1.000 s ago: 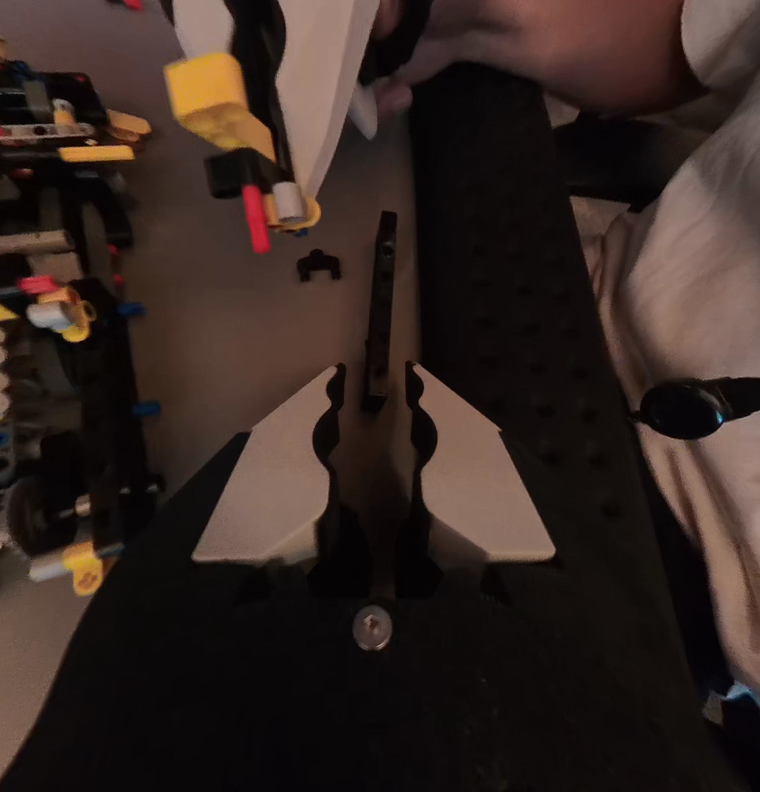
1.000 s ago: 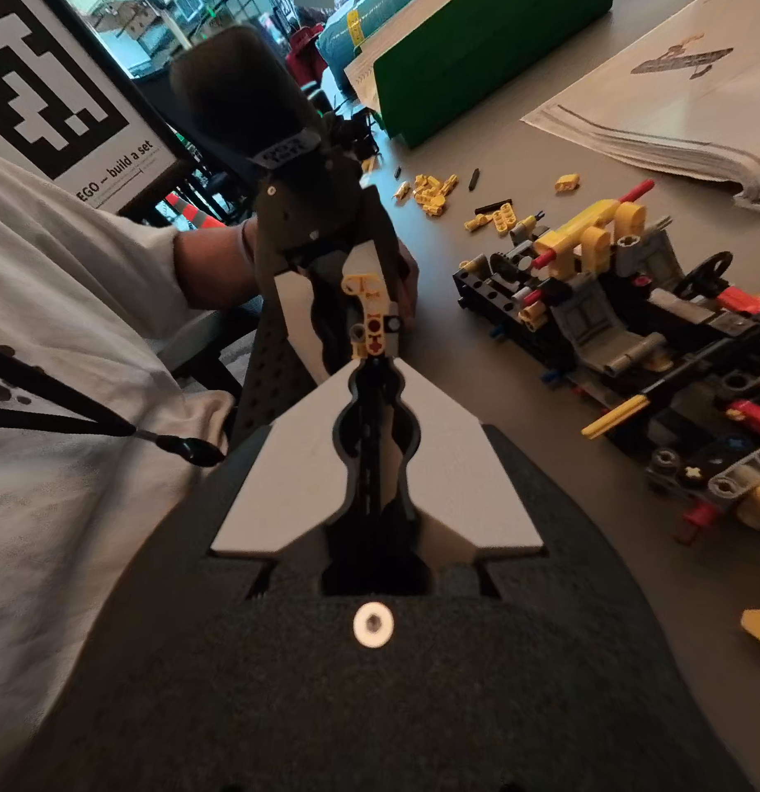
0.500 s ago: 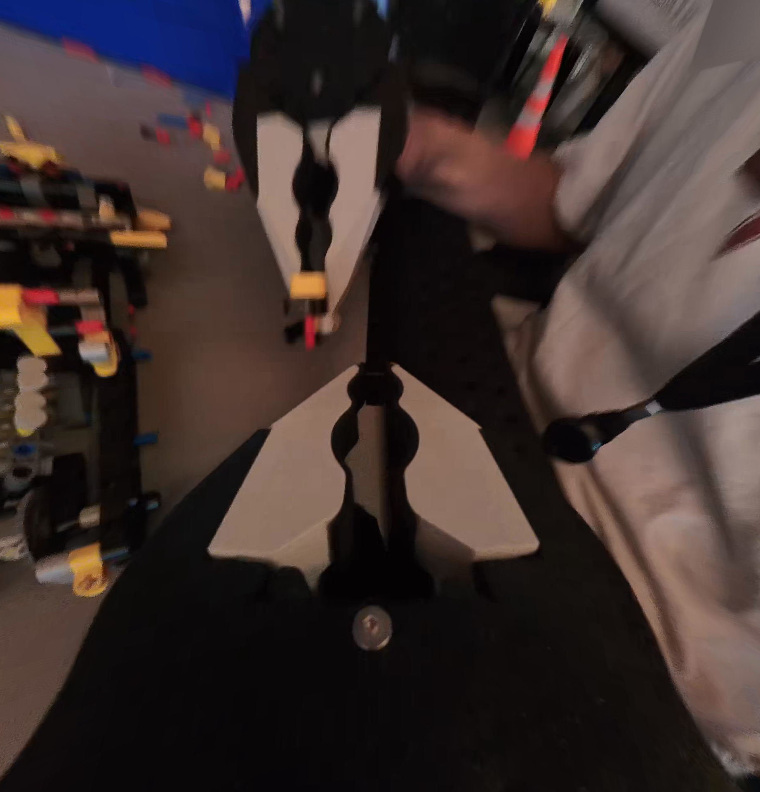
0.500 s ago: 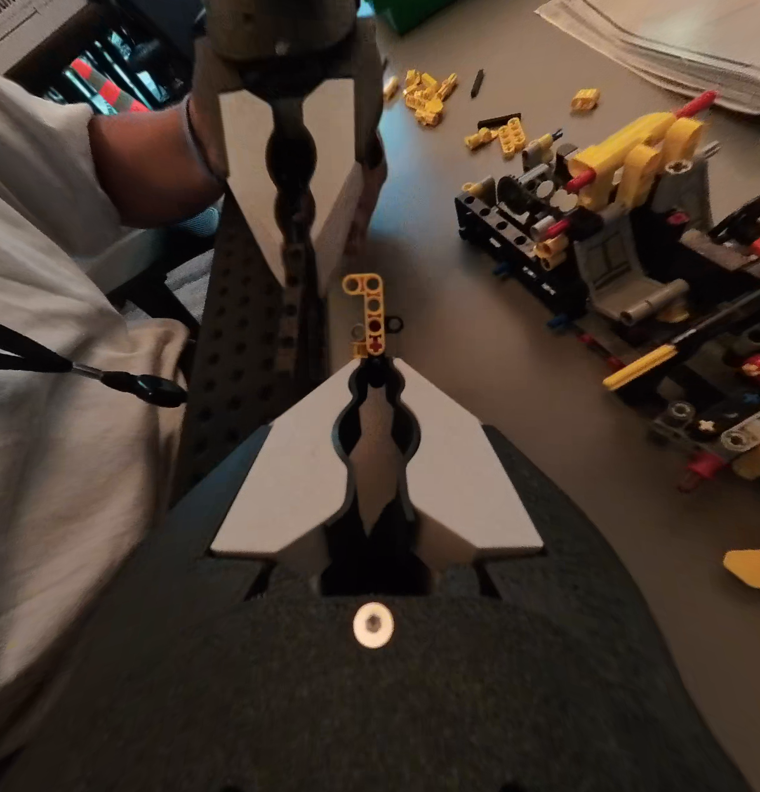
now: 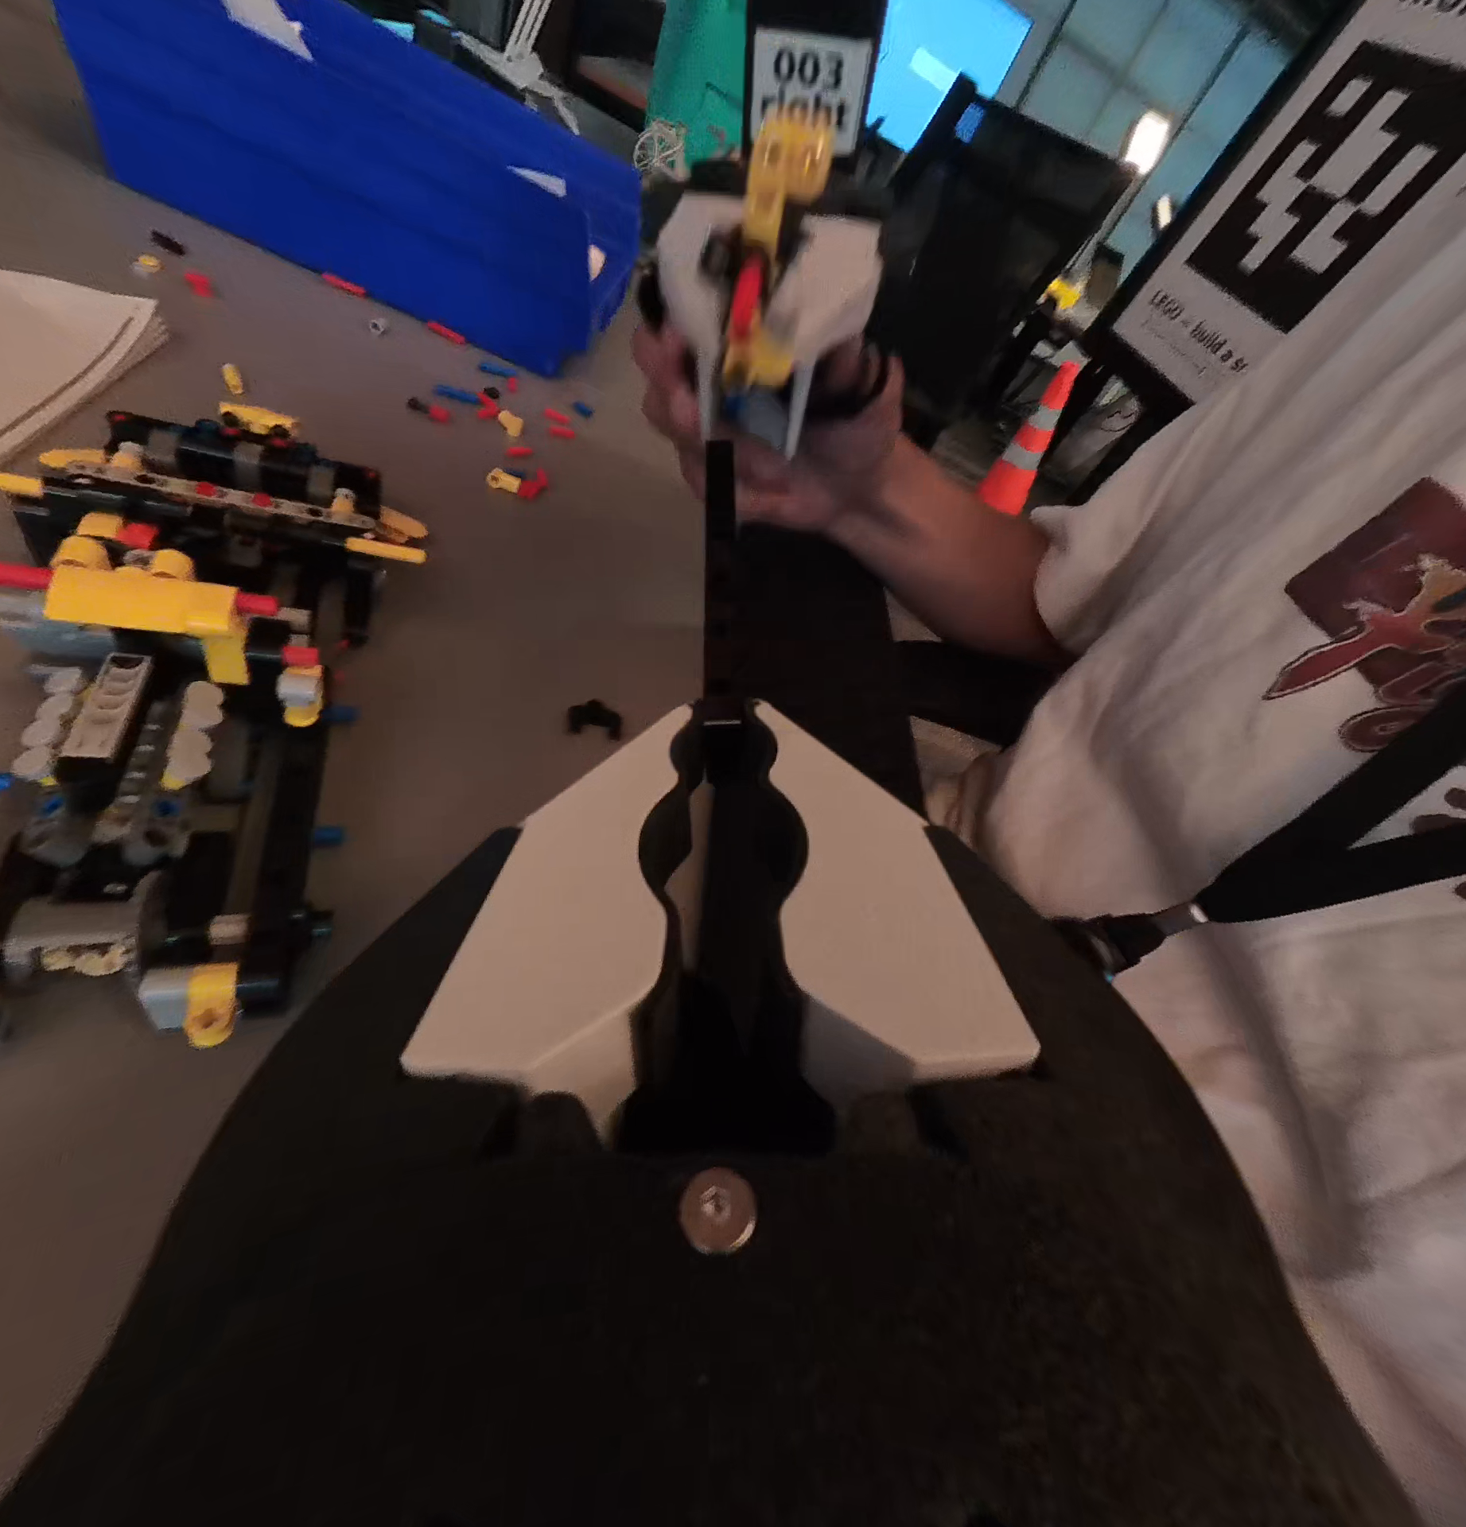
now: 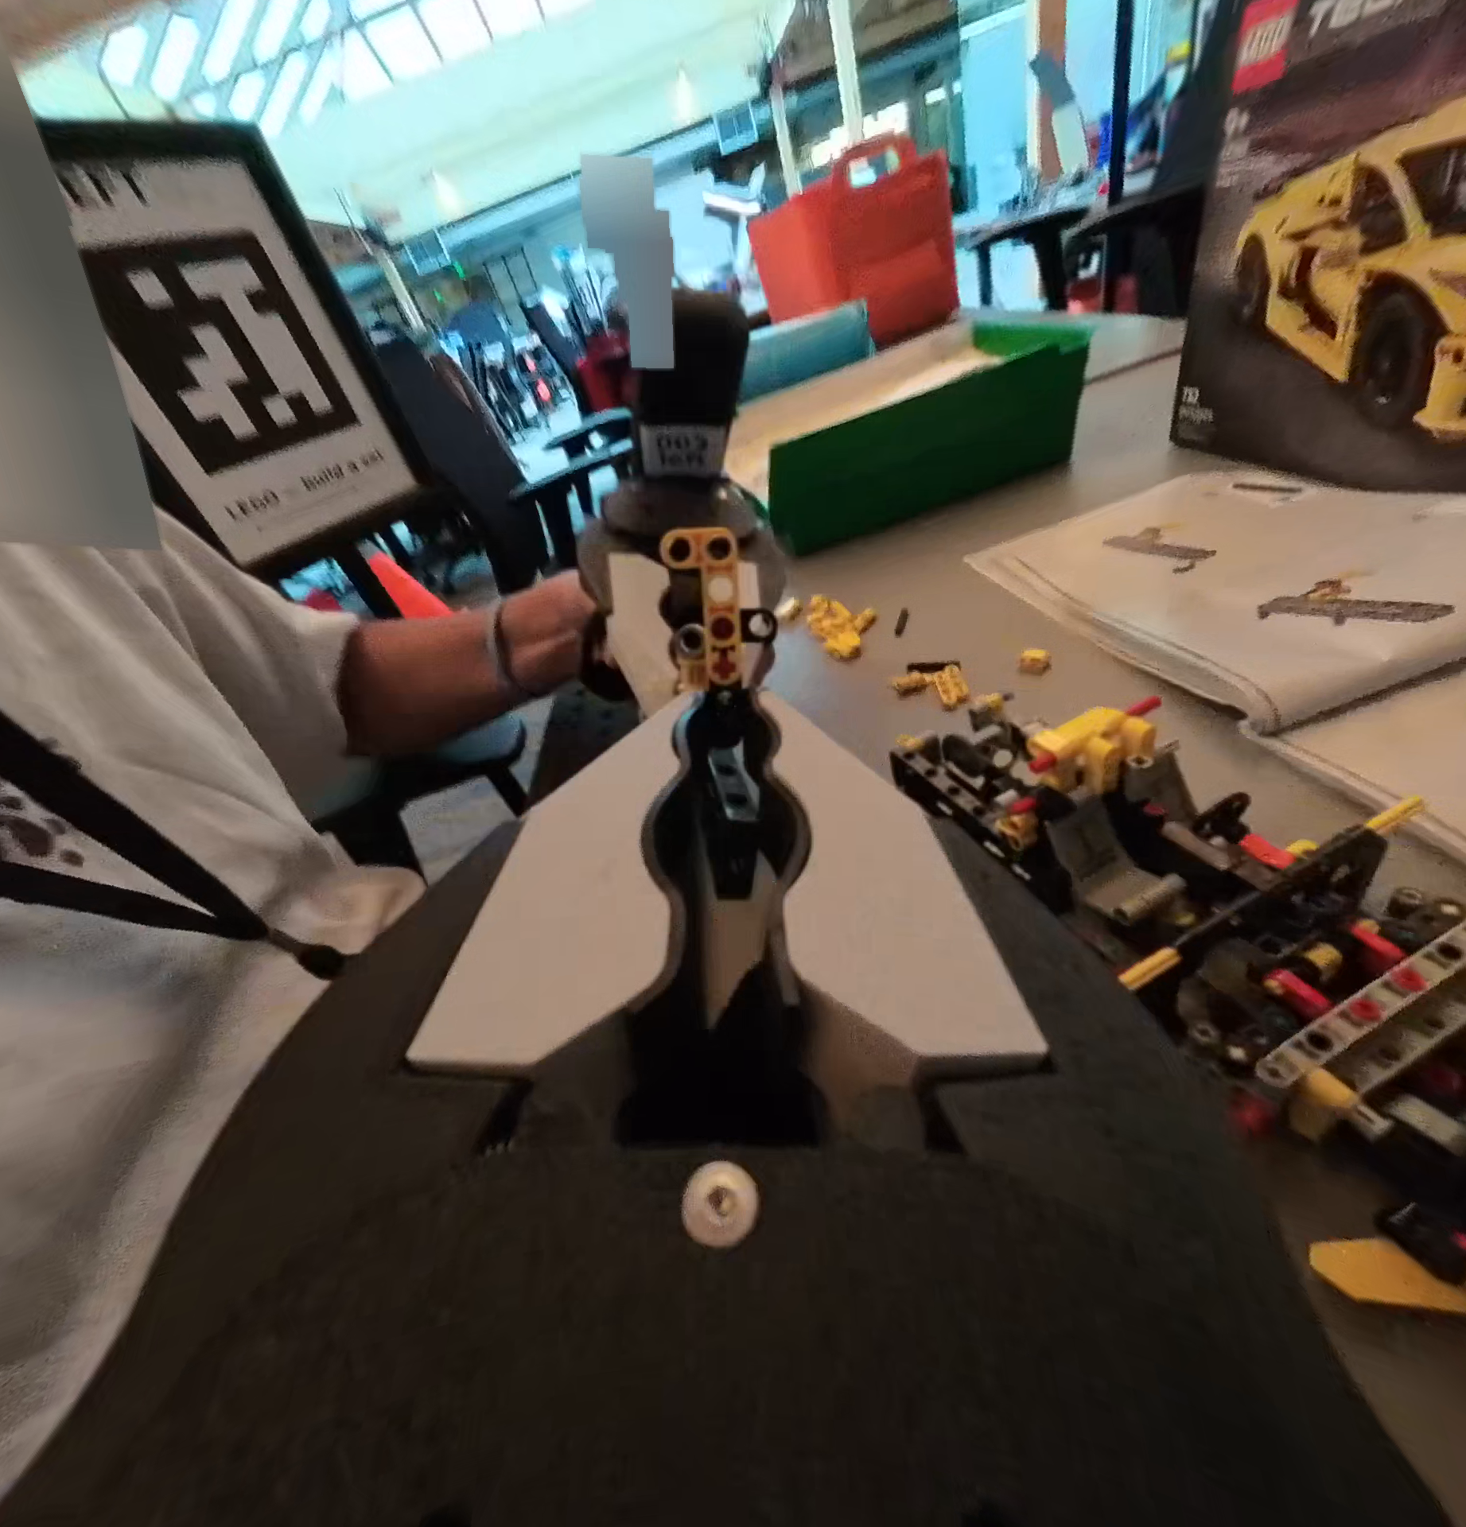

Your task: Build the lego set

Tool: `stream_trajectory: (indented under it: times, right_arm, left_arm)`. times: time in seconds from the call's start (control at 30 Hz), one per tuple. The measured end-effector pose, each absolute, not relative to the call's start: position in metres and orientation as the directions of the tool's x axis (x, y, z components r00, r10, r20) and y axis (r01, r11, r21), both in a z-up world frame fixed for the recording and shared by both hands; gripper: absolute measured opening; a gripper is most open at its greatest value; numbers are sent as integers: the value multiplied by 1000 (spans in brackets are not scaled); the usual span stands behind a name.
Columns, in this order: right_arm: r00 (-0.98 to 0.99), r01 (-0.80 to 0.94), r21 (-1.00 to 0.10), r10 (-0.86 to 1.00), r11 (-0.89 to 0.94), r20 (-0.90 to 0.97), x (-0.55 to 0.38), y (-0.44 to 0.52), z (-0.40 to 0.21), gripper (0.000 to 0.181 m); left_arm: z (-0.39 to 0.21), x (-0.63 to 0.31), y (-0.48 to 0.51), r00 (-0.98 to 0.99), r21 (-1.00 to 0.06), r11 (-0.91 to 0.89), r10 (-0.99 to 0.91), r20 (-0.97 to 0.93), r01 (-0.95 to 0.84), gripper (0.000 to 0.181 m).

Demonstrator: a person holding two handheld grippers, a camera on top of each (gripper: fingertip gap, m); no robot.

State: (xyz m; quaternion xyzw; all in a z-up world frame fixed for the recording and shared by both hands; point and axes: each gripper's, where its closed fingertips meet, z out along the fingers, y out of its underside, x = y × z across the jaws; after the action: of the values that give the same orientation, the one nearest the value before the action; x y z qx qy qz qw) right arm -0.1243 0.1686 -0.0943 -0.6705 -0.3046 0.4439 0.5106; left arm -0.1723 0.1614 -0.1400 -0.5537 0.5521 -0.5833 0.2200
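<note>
Both grippers now raised off the table [image 5: 506, 628] and brought tip to tip, no longer low over it as a second ago; left gripper [image 5: 723, 717] pinched shut on the near end of a long black beam [image 5: 719, 578], where earlier that beam lay flat on the table between parted fingers; beam now sticking straight out from the tips, its far end reaching the right gripper [image 5: 754, 363], blurred there so contact cannot be judged.

Right gripper [image 6: 719, 702] closed tight on a small yellow sub-assembly [image 6: 709, 607], same hold as before; yellow L-shaped beam standing upright past the tips, red axle ends, a grey bush and a black connector showing on it; left gripper [image 6: 686, 628] directly behind that piece in the right wrist view.

Half-built car chassis [image 6: 1192, 868] resting on the table to the right of the right gripper, unmoved; loose yellow pieces [image 6: 837, 620] scattered beyond the chassis; green bin [image 6: 919, 446] and instruction booklet [image 6: 1258, 595] farther back from it, set box [image 6: 1357, 248] behind the booklet; small black clip [image 5: 593, 717] alone on the table between chassis and left gripper; blue bin [image 5: 341, 182] beyond the chassis in the left wrist view, red and blue pins [image 5: 506, 421] strewn before it.
</note>
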Motion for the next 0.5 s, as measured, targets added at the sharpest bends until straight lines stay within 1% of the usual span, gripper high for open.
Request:
stream_trajectory:
  times: [0.1,0.2,0.27,0.3,0.37,0.43,0.5]
  right_arm:
    - [465,78,-938,845,-337,-265,-140,174,-130,6]
    - [448,48,-923,834,-382,-322,-142,175,-133,7]
    - [445,-1,-914,818,-406,-364,-142,175,-131,6]
    - [418,1,-909,826,-416,-377,-146,171,-134,6]
    - [426,15,-903,820,-428,-382,-156,169,-139,6]
    - [496,34,-919,805,-392,-325,-153,176,-139,7]
    - [492,-34,-905,781,-425,-385,-144,183,-132,6]
  left_arm:
    - [-128,-170,161,-299,-886,-348,-848,437,-307,8]
    - [-122,-169,166,-288,-880,-396,-838,463,-263,8]
    - [-116,-168,169,-294,-871,-444,-821,490,-213,7]
    - [-108,-168,170,-313,-862,-479,-804,506,-166,7]
    - [-93,-166,168,-362,-840,-533,-766,530,-102,8]
    - [-91,-161,161,-372,-848,-522,-772,515,-91,7]
    - [-91,-161,160,-356,-867,-490,-798,487,-87,7]
